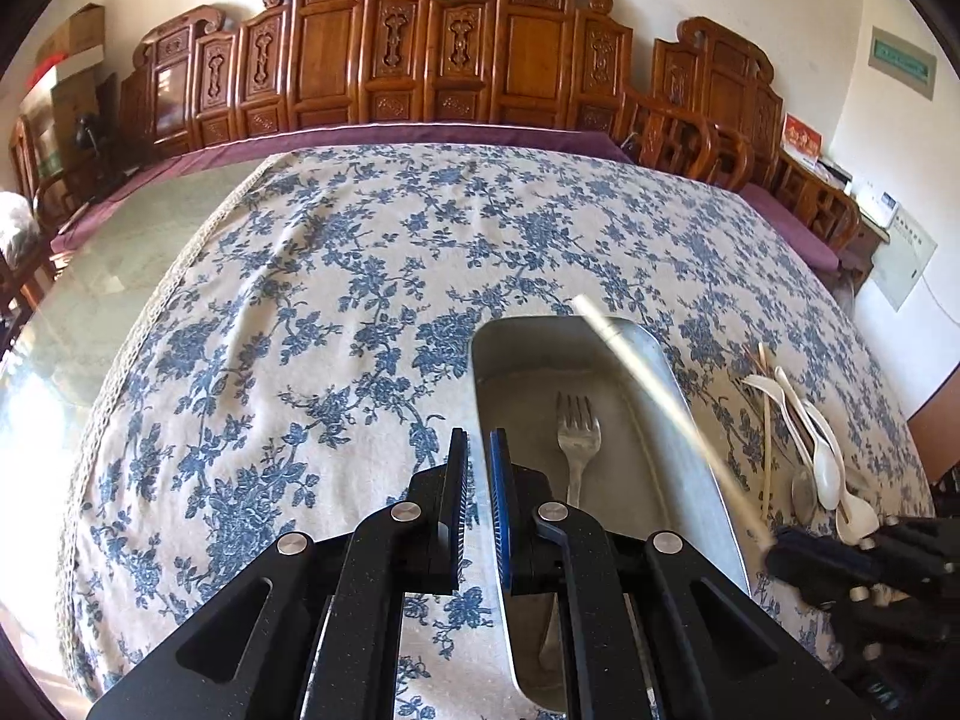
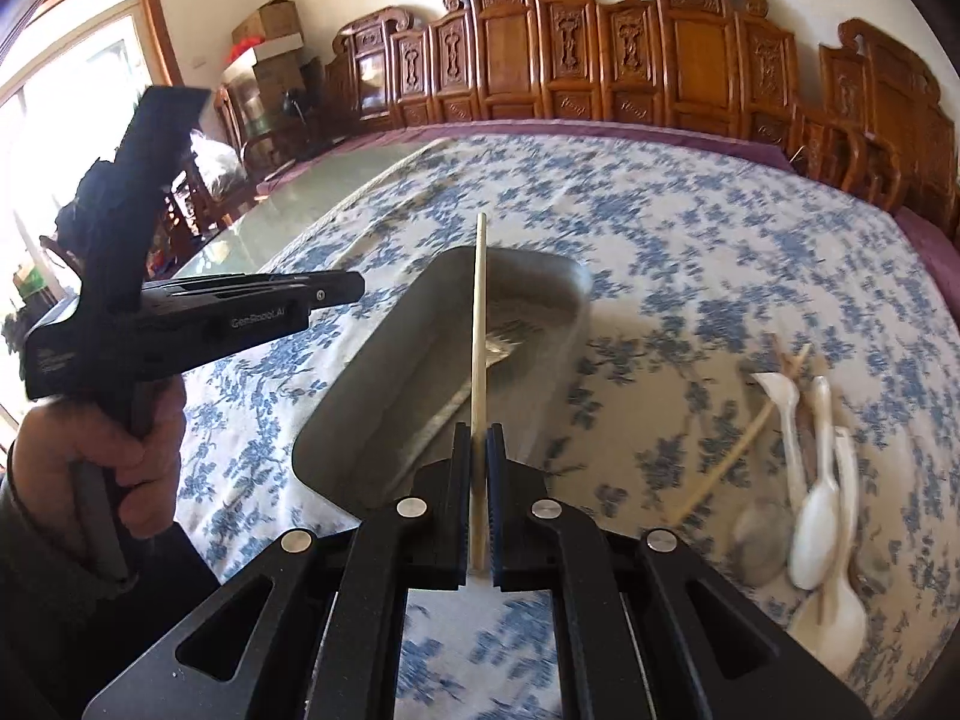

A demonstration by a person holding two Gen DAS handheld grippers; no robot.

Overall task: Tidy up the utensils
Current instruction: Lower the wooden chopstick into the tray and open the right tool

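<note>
Right tool (image 2: 478,456) is pinching a chopstick (image 2: 478,324) w/ pads pressed on it, carrying it over the metal tray (image 2: 384,396) on the bench. Left tool (image 1: 478,468) is hovering pressed together, empty, near the tray's edge. Next move probably calls for lowering the chopstick flat beside the fork (image 1: 576,444) before letting go.

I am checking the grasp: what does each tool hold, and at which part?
The right tool is shut on a chopstick, near its lower end. The left tool is shut and holds nothing.
</note>
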